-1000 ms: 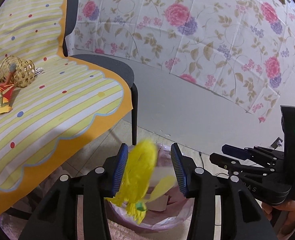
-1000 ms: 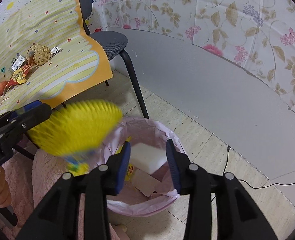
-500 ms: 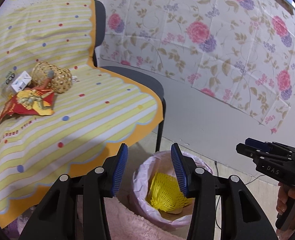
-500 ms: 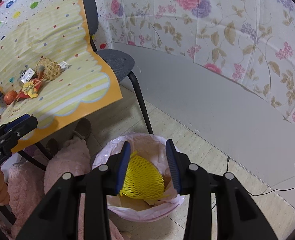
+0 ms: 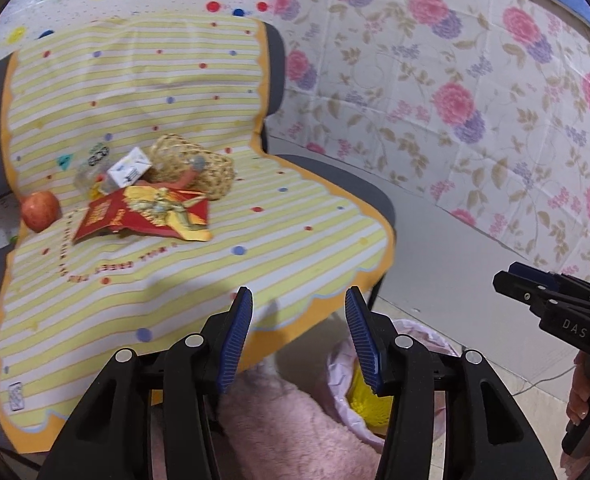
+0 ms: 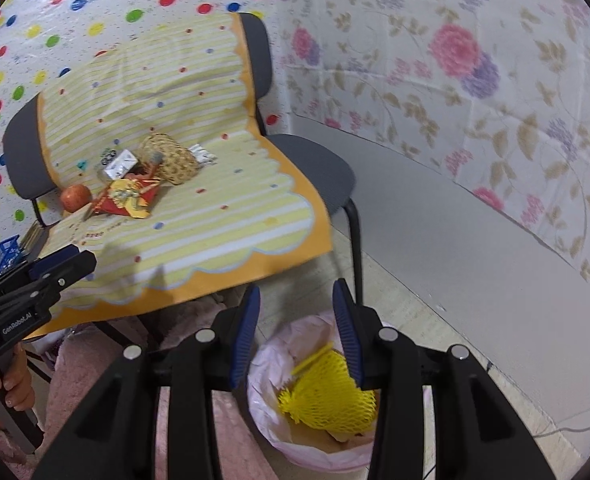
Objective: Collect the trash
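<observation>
A yellow foam net [image 6: 323, 396] lies in the pink-lined trash bin [image 6: 279, 336] on the floor, also partly seen as the net [image 5: 361, 404] in the left wrist view. My left gripper [image 5: 298, 296] hangs over the cloth's front edge, its jaws opening with nothing between them. My right gripper [image 6: 297, 288] is above the bin, jaws also opening and empty. On the striped yellow cloth [image 5: 295, 232] lie a red snack wrapper [image 5: 143, 216], a small white carton [image 5: 129, 168], a woven basket [image 5: 191, 164], a clear bottle [image 5: 91, 168] and an apple [image 5: 39, 210].
The cloth drapes over grey chairs [image 6: 315, 160] against a floral wall. A pink fluffy fabric [image 5: 287, 432] lies below the cloth beside the bin. A blue crate [image 6: 3, 256] stands at the left. A cable [image 6: 575, 428] runs along the tiled floor.
The yellow net left the left gripper and dropped into the bin. Both grippers then rose and swung left toward the cloth-covered chairs.
</observation>
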